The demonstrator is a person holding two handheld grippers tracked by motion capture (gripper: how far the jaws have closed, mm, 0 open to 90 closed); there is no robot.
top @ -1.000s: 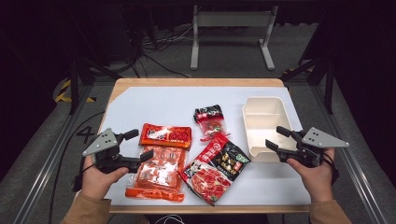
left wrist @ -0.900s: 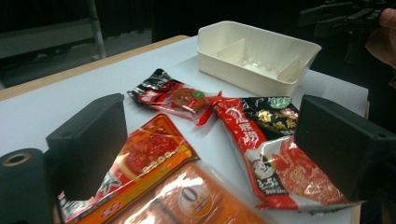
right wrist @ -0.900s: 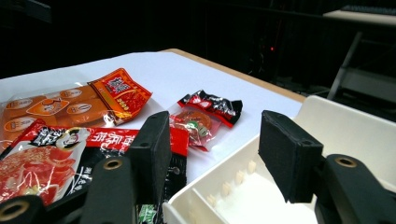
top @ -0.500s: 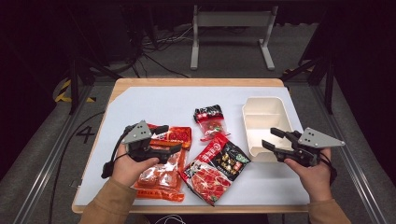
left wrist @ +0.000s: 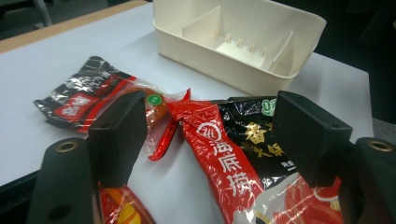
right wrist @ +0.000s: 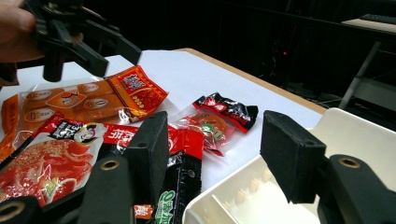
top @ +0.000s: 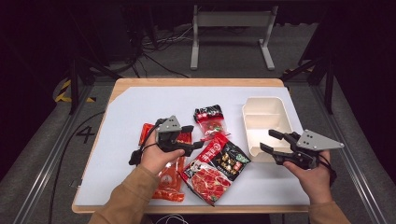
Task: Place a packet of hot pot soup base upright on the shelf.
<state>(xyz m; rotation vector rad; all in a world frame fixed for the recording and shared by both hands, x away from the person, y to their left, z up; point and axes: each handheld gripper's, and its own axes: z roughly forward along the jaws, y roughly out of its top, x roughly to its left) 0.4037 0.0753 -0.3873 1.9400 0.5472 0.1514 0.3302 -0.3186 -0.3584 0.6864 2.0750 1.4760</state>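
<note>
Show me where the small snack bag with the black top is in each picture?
High view: the small snack bag lies mid-table, left of the cream box.
Left gripper view: the bag is at the left, partly behind the left jaw.
Right gripper view: the bag sits in the middle, above the jaws.
Shared landmark: the cream box beside it.

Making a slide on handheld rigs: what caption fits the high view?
Two open handheld tools, left over red snack packets, right beside a cream divided tray.
</note>
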